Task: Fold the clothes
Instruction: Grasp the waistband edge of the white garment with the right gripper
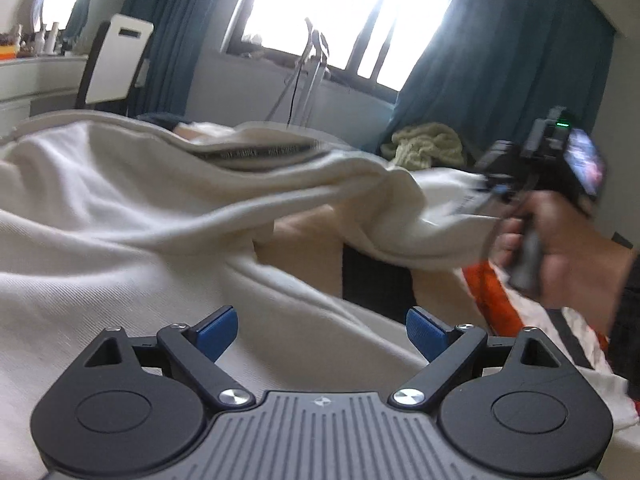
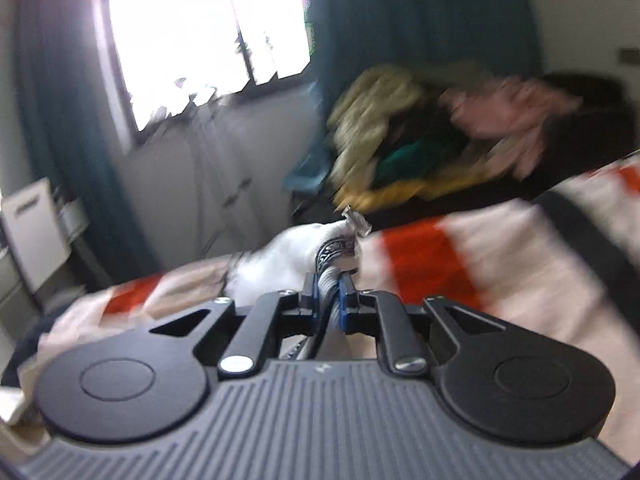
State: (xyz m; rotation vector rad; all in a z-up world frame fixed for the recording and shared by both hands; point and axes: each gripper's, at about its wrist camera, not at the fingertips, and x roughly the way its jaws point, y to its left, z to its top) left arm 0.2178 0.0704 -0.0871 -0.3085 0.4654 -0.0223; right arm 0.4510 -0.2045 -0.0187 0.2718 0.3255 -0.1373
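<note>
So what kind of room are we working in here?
Most likely a bedroom: clothes lie on a bed with an orange-and-white cover, teal curtains frame a window, and more clothes are piled behind.

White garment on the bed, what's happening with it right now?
A person is folding the white garment on the bed's orange-and-white bedspread. The right gripper is shut on the garment's edge, lifting that part off the bed. The left gripper hovers open above the cloth near its lower edge, holding nothing. No fold is finished yet.

Blown-out window (image 1: 344,12) backlight, motion-blurred right view
</note>
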